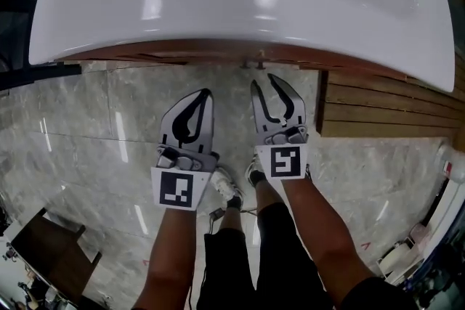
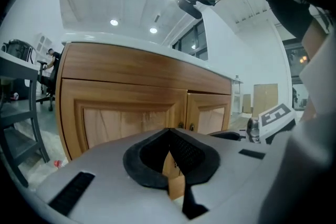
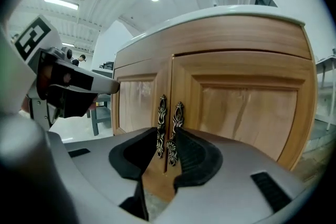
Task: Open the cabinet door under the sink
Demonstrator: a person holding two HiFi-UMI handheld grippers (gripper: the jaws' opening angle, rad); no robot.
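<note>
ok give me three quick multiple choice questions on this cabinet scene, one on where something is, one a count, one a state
1. Where do the ornate handles sit on the cabinet doors?
A) at the doors' meeting edges
B) at the outer edges
C) along the top rail

2. How many handles show?
A) one
B) two
C) four

3. What state are the doors in?
A) both shut
B) left one swung open
C) both open

Answers:
1 A, both hang right beside the centre seam.
2 B, a pair stands side by side in the right gripper view.
3 A, the door faces lie flush with only a thin seam between them.
</note>
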